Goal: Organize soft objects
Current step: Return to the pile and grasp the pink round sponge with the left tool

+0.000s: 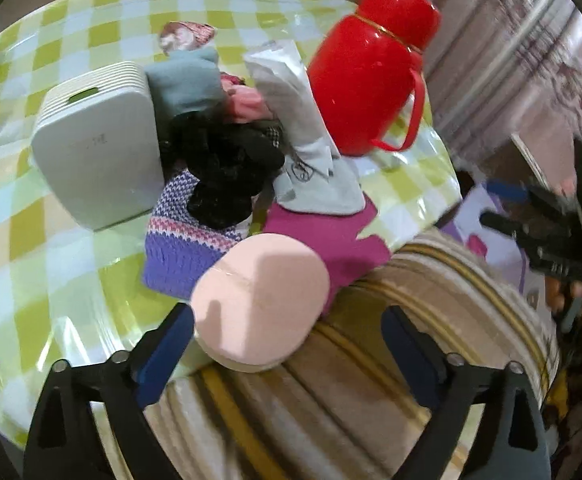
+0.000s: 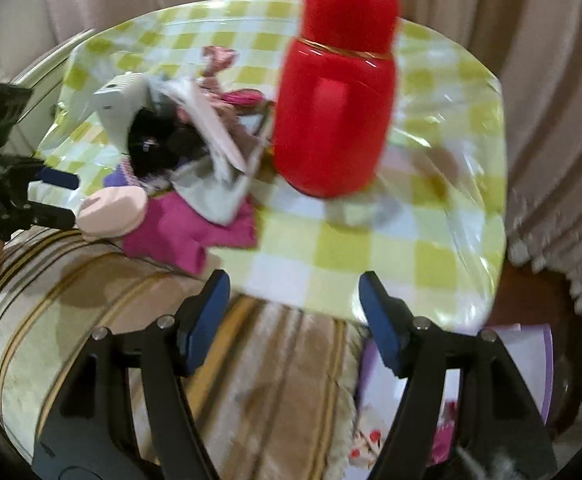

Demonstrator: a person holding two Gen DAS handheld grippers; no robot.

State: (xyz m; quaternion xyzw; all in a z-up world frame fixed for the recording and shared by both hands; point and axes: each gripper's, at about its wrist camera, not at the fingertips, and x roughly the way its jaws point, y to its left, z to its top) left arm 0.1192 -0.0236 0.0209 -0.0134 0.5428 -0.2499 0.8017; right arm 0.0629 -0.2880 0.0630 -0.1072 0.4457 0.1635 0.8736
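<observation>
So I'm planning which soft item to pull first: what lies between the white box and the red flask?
In the left wrist view, the soft pile: a teal cloth, black fabric and a white packet fill the stretch between white box and red flask.

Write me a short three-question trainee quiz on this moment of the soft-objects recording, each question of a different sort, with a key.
1. True or false: the left tool is shut on the round pale pink sponge pad.
2. Multiple choice: the glossy red plastic flask with a handle stands on (A) the striped beige cushion, (B) the green-and-white checked tablecloth, (C) the white ribbed plastic box.
3. Fill in: the magenta cloth lies partly under the light grey cloth and hangs over the table's ______.

Key:
1. False; its jaws are open, with the pad ahead of them.
2. B.
3. Edge.
</observation>
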